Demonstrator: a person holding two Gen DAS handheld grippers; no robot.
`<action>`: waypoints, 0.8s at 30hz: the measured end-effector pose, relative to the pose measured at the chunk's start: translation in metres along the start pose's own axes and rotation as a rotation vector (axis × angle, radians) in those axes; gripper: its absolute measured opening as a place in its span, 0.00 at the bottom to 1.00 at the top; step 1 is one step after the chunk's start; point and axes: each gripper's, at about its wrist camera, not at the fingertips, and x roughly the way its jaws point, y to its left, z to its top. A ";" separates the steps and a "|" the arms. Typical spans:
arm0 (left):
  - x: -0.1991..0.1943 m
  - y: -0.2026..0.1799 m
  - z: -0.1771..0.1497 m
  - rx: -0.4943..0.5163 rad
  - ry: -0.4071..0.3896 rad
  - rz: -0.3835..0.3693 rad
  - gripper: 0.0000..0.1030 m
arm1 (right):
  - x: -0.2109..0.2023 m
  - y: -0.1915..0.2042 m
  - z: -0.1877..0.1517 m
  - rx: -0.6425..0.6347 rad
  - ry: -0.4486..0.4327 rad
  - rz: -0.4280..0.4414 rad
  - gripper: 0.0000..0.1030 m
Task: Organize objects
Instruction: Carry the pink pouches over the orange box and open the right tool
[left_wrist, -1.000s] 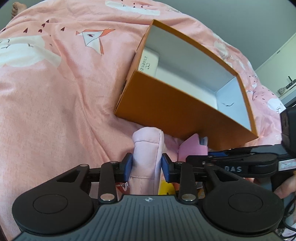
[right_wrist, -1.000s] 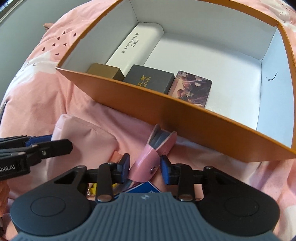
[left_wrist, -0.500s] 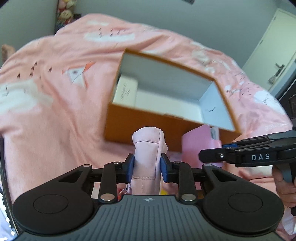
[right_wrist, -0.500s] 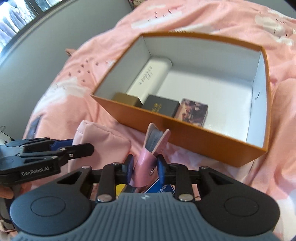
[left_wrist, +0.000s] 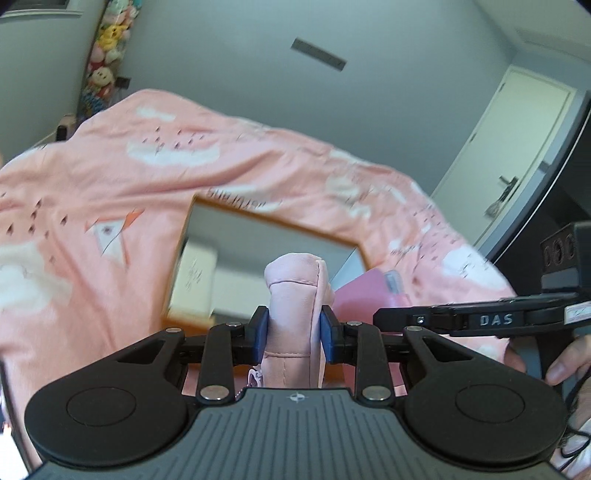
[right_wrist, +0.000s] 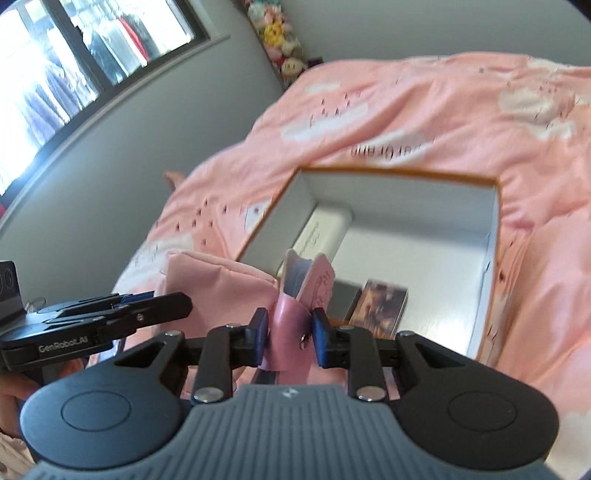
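Both grippers had risen above the box (right_wrist: 491, 258) on the bed (previously beside it): left gripper (left_wrist: 294, 329) clamped on the pouch (left_wrist: 293, 291), right gripper (right_wrist: 287, 333) on the wallet (right_wrist: 295, 314).

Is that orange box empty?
No. The orange box is open-topped and holds a white case and picture card box; much floor is bare.

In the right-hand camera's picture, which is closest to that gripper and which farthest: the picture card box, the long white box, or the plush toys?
From the right gripper:
1. Picture card box, just ahead in the orange box's near end.
2. Long white box, further in, along the left wall.
3. Plush toys, at the far wall.
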 end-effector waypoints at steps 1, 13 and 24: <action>0.001 0.000 0.005 -0.006 -0.009 -0.017 0.31 | -0.003 -0.001 0.004 -0.001 -0.015 -0.005 0.25; 0.060 0.018 0.043 -0.081 0.010 -0.061 0.31 | 0.020 -0.042 0.038 0.042 -0.075 -0.154 0.24; 0.105 0.041 0.044 -0.143 0.086 -0.053 0.31 | 0.090 -0.081 0.027 0.156 0.028 -0.249 0.24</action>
